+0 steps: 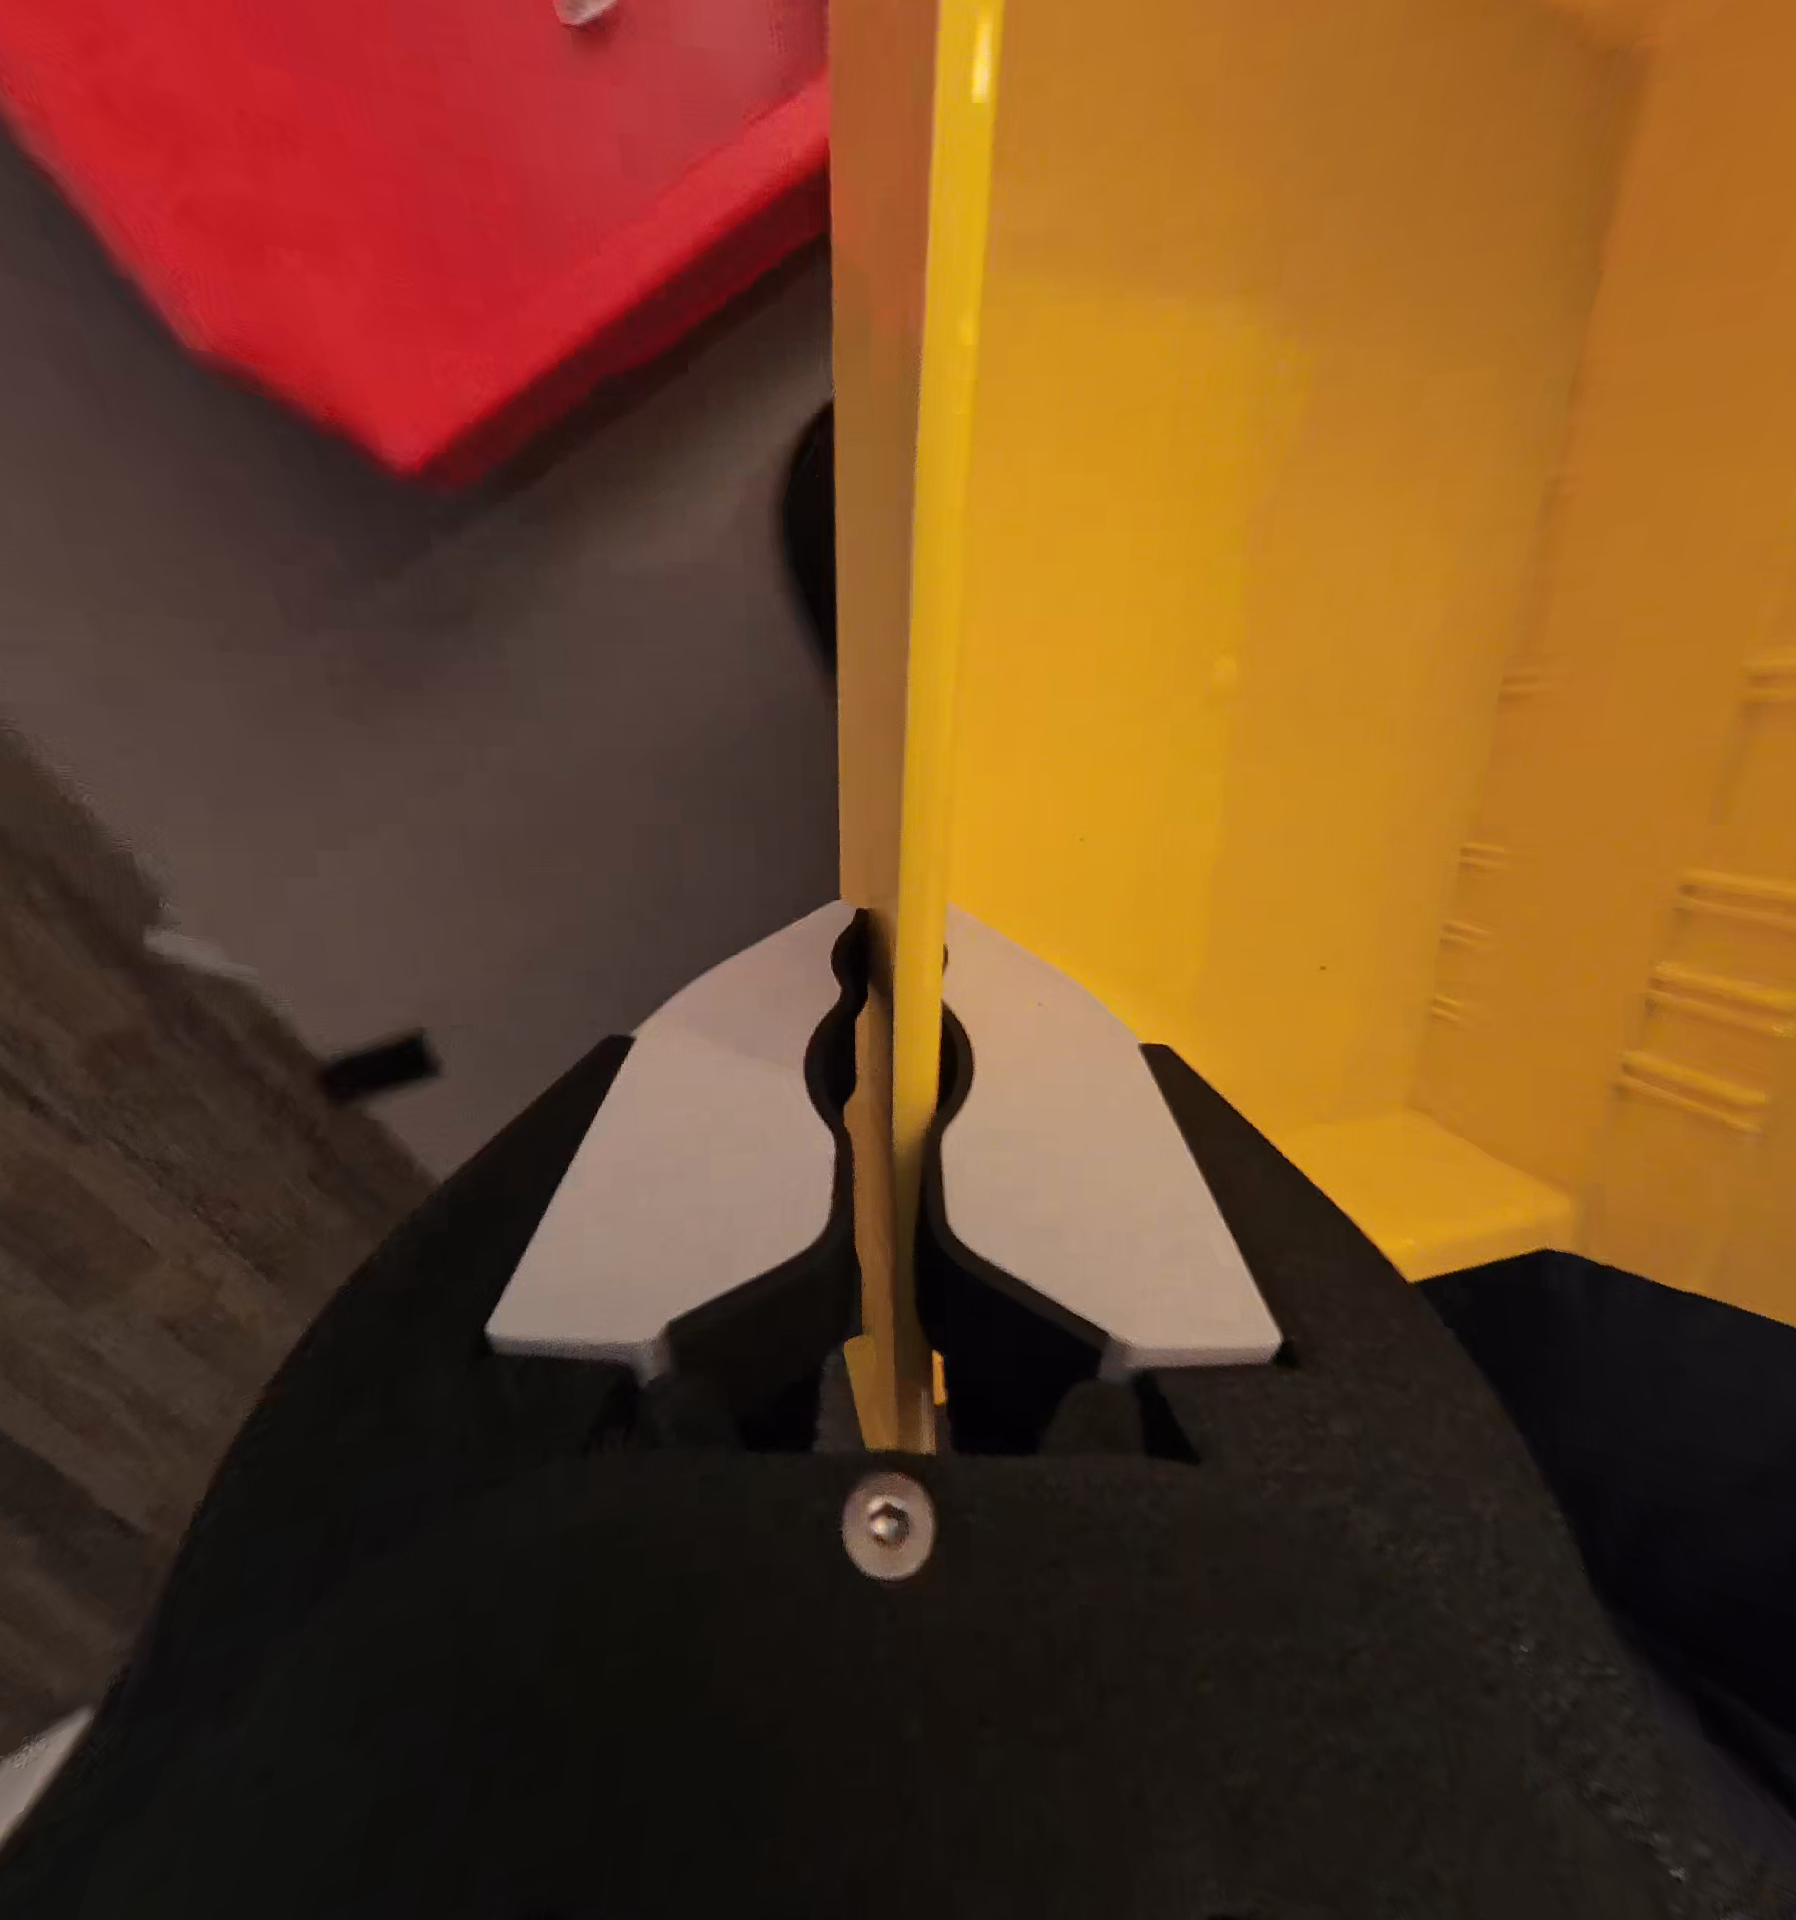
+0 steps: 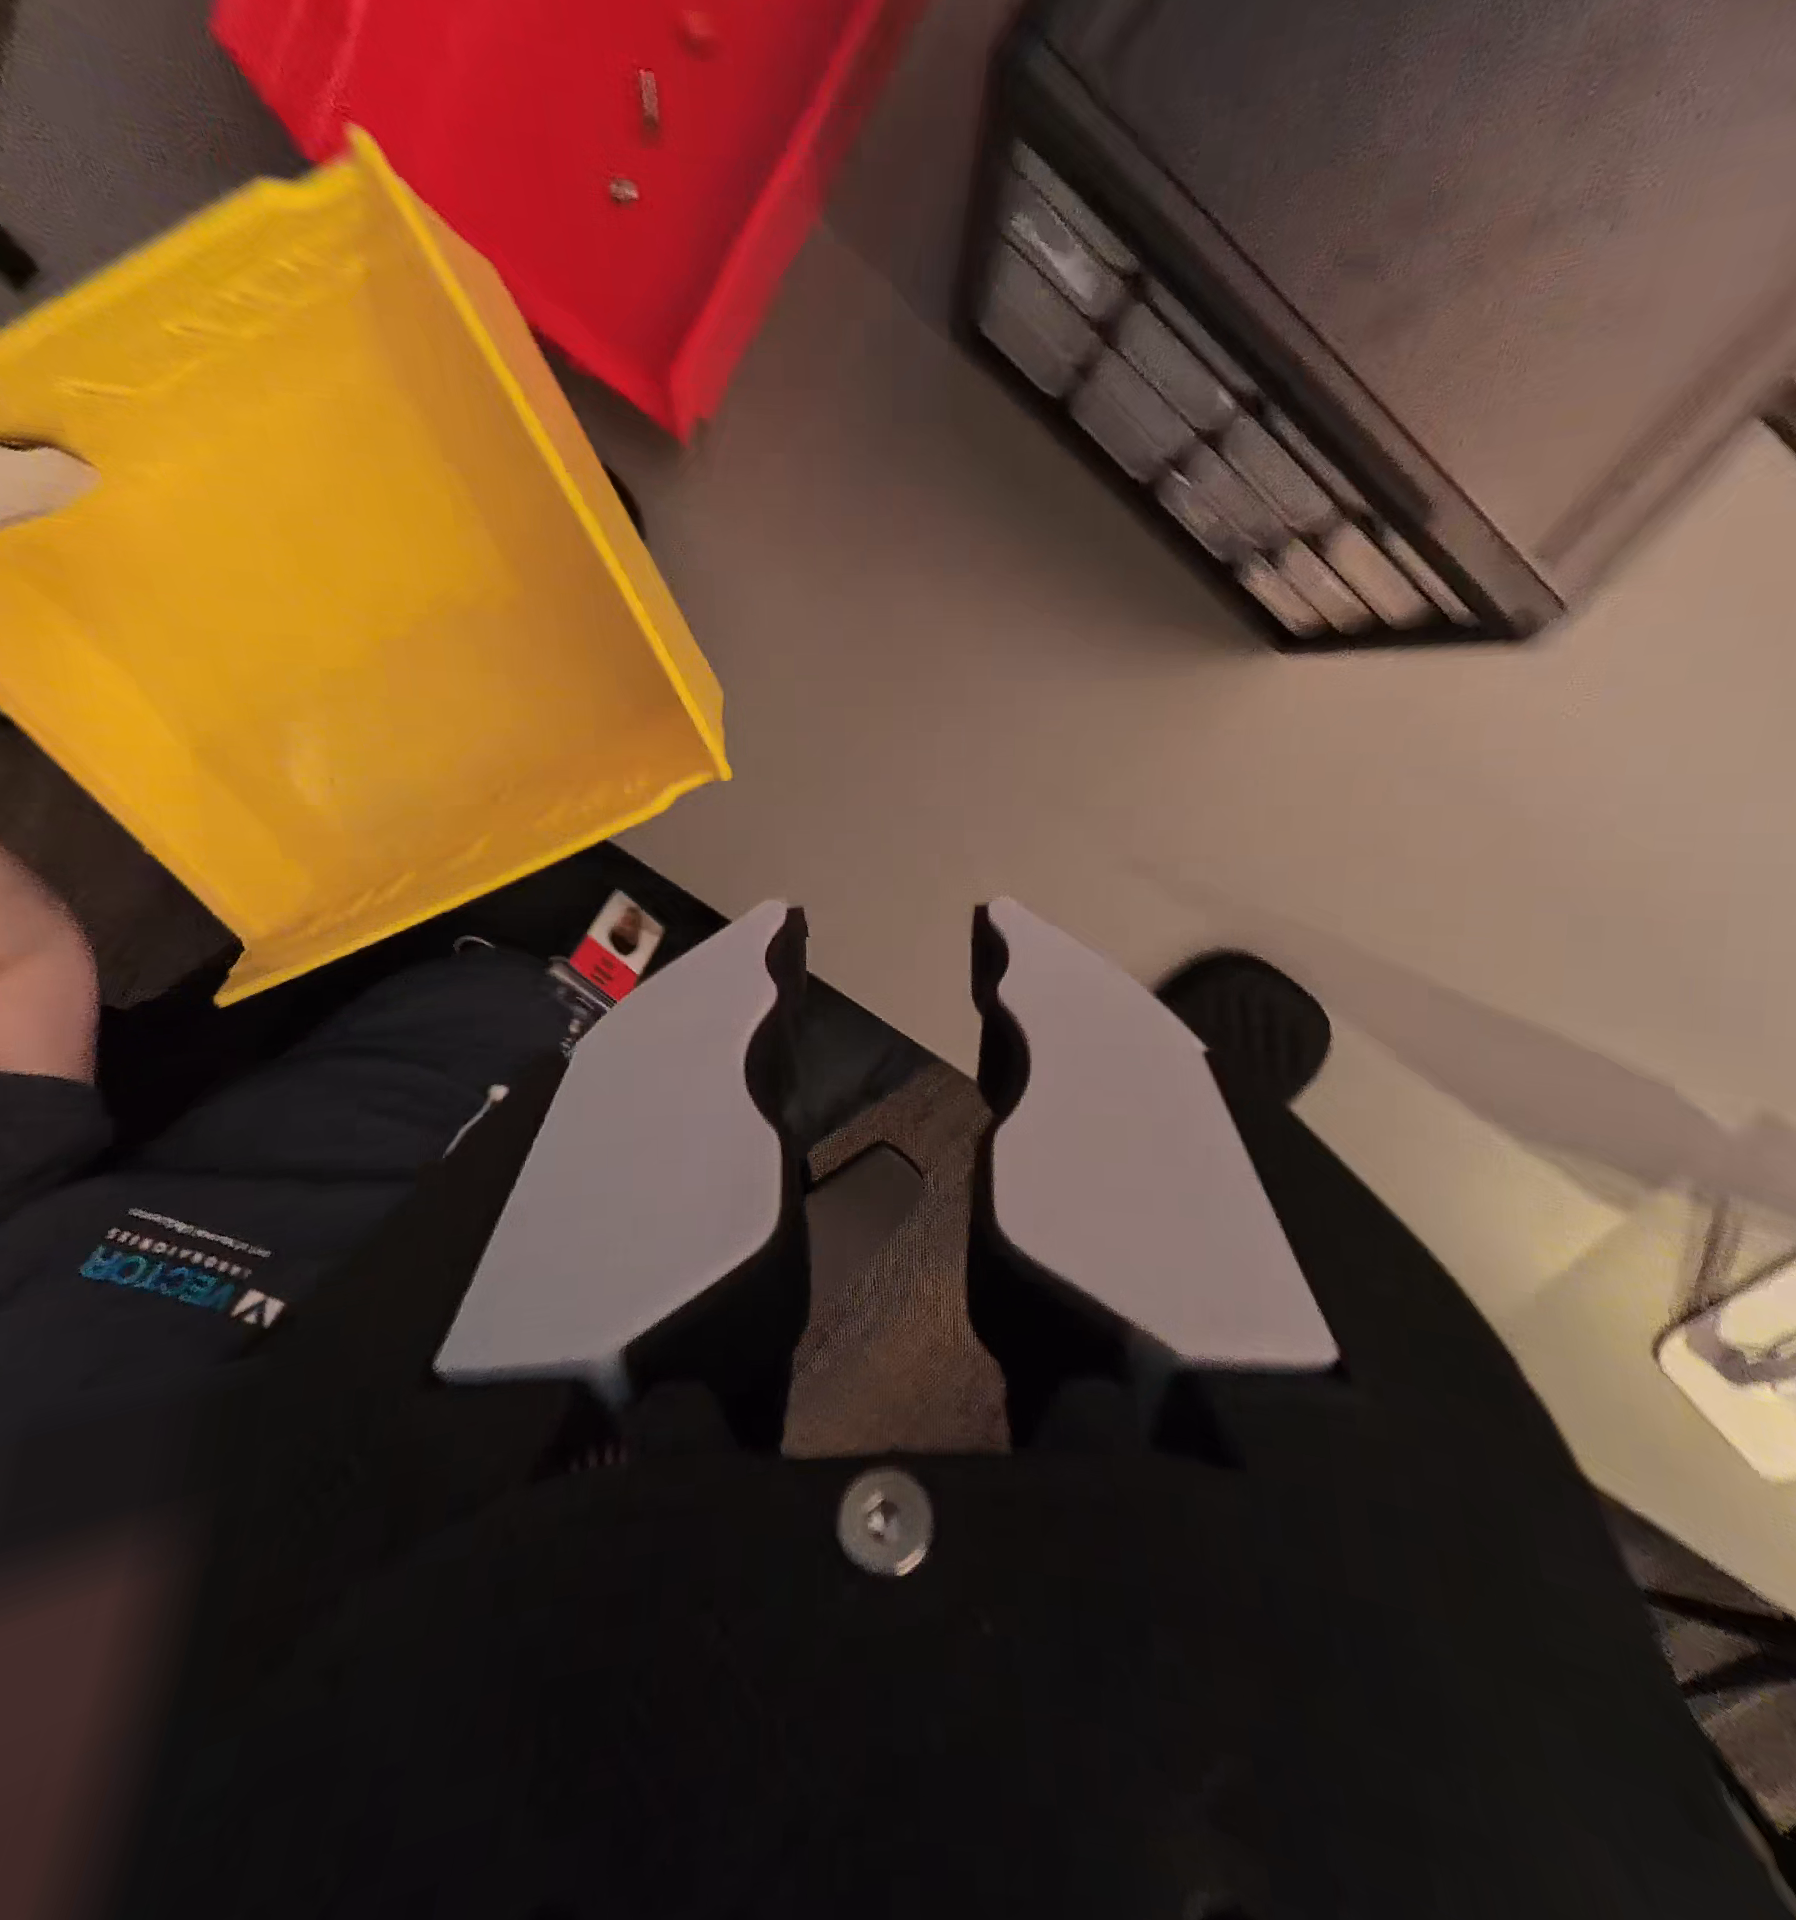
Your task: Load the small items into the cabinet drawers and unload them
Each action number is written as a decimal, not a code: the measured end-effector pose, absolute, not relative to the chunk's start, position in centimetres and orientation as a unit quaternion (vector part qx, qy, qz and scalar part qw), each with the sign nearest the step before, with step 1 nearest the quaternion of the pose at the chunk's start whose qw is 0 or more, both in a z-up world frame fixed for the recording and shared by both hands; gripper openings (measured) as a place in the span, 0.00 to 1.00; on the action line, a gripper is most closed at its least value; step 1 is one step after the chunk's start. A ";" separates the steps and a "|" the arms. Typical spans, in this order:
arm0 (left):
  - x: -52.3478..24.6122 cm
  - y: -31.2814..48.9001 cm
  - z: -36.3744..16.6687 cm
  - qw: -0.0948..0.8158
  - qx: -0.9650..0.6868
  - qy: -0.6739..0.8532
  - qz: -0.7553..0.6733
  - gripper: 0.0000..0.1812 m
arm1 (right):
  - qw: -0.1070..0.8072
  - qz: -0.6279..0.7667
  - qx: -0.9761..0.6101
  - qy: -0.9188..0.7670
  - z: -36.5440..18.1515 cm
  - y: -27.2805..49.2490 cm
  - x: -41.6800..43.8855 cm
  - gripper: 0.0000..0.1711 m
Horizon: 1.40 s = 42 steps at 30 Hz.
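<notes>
My left gripper [image 1: 899, 925] is shut on the side wall of a yellow bin [image 1: 1289, 520], whose inside looks empty. In the right wrist view the yellow bin [image 2: 322, 582] hangs tilted at the left, above the table edge, with the left gripper's fingertip [image 2: 11, 483] on its far wall. My right gripper [image 2: 886, 920] is open and empty over the table's front edge. A red bin [image 2: 582, 156] with a few small items inside stands behind the yellow one; it also shows in the left wrist view [image 1: 374, 208]. The dark cabinet [image 2: 1393, 312] of small clear drawers stands at the upper right, all drawers shut.
The grey table [image 2: 977, 675] lies between the bins and the cabinet. A black rounded object [image 2: 1247, 1023] sits at the table's front edge. A white holder [image 2: 1777, 1361] stands at the right. A person's dark clothing with a badge [image 2: 613, 956] is at the lower left. Tip to tip, the grippers are about 40 cm apart. The dark cabinet [image 2: 1393, 312] is about 25 cm from my right fingertips.
</notes>
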<state>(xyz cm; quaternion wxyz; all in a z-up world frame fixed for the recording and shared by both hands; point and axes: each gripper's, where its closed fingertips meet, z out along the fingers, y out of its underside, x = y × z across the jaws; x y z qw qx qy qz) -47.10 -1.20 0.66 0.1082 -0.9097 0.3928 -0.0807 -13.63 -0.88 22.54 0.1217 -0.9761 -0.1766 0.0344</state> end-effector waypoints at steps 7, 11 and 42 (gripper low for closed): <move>-25.5 -4.5 -3.8 -0.013 -0.811 0.547 -0.207 0.03 | 0.123 -0.001 -0.990 -0.072 24.3 -9.3 -1.5 0.19; -12.3 -6.8 -5.2 -0.056 -0.775 0.573 -0.261 0.03 | 0.102 -0.006 -0.994 -0.028 22.8 -13.3 3.3 0.19; 16.5 7.3 -11.5 0.077 -0.944 0.172 -0.269 0.12 | 0.124 0.020 -0.991 -0.038 10.7 -24.6 16.6 0.16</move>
